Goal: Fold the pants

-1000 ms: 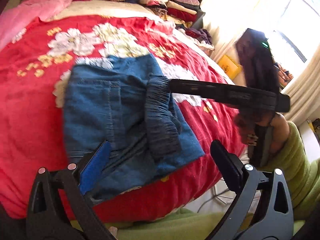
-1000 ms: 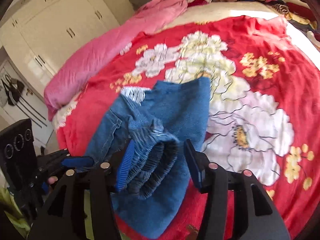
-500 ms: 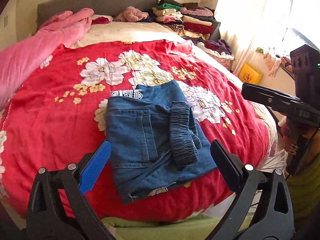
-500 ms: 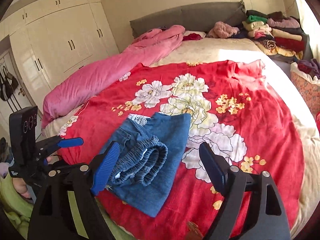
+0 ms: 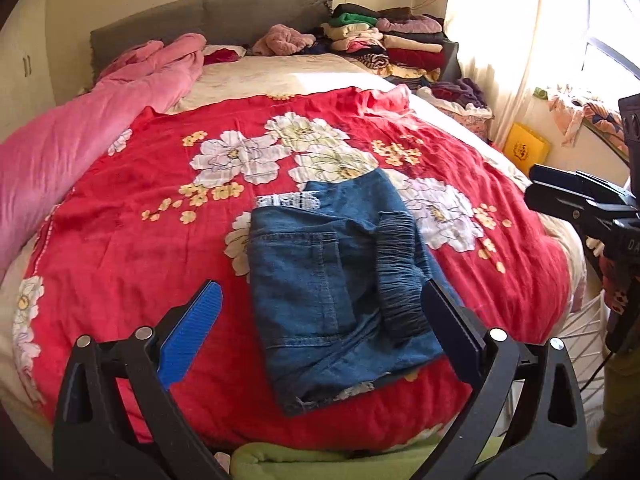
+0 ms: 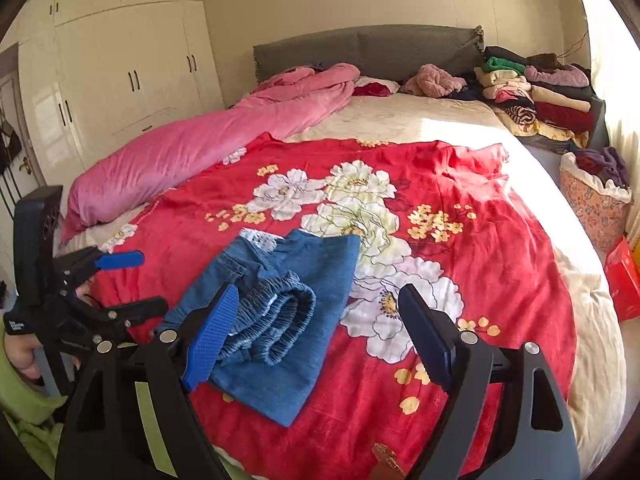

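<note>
Room: a bedroom with a bed under a red flowered blanket (image 5: 132, 240), a pink quilt (image 5: 60, 148) along one side, and stacked folded clothes (image 5: 384, 46) by the grey headboard (image 5: 208, 20).

Left wrist view, pants: the blue denim pants (image 5: 320, 280) lay folded into a compact bundle on the near part of the blanket, the gathered elastic waistband (image 5: 400, 268) lying on top along the bundle's right side.

Left wrist view, left gripper: the left gripper (image 5: 324, 332) hung above the near edge of the bundle, its jaws spread wide with nothing gripped between them.

Left wrist view, other tool: the right gripper (image 5: 576, 196) showed at the right edge, well clear of the pants.

Right wrist view, right gripper: the right gripper (image 6: 320, 332) stood wide and empty, raised off the pants (image 6: 280, 312).

Right wrist view, left side: the left gripper (image 6: 128, 280) was held in a hand (image 6: 22, 354) beside a green sleeve (image 6: 28, 412), its two fingers apart.

Step in hand: judging by the tidy bundle and both tools free of it, the last fold looked done and released.

Next move: probably only smoothing the waistband flat, or lifting the bundle by a firm pinch through all layers so it does not unfold.
</note>
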Demonstrator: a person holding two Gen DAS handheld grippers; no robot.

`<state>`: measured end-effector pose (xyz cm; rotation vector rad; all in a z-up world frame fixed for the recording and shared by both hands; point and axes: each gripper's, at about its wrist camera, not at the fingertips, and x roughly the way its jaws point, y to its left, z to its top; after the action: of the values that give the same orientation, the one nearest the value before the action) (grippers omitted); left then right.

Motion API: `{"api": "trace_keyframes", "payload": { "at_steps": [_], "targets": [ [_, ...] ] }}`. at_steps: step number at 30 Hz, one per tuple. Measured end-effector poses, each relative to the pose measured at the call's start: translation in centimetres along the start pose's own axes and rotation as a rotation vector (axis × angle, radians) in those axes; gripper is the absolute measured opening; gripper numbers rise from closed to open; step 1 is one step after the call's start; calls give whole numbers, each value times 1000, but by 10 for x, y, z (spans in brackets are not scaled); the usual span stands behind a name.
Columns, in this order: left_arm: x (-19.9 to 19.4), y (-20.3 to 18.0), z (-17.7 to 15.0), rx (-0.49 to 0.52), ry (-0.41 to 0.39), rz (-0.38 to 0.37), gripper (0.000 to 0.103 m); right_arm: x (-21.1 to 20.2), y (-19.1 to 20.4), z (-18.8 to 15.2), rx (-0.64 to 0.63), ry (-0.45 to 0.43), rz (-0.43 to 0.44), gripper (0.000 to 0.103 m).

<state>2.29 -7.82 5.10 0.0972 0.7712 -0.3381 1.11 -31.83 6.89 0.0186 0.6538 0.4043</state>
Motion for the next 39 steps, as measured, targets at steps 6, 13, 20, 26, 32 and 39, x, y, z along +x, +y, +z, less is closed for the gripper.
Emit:
{"api": "trace_keyframes", "payload": {
  "at_steps": [6, 13, 20, 26, 32, 39],
  "targets": [
    [24, 25, 1, -50, 45, 44, 93, 28, -7, -13, 34, 78, -9, 82],
    [50, 38, 0, -72, 85, 57, 93, 64, -7, -26, 63, 144, 11, 82],
    [73, 41, -2, -67, 131, 35, 93, 94, -9, -31, 69, 188, 24, 82],
    [91, 40, -2, -50, 170, 4, 93, 117, -12, -37, 93, 239, 70, 62],
    [113, 42, 0, -79, 223, -103, 65, 139, -12, -37, 143, 259, 156, 60],
    [111, 38, 13, -86, 213, -169, 23, 141, -7, -26, 130, 213, 212, 19]
  ]
}}
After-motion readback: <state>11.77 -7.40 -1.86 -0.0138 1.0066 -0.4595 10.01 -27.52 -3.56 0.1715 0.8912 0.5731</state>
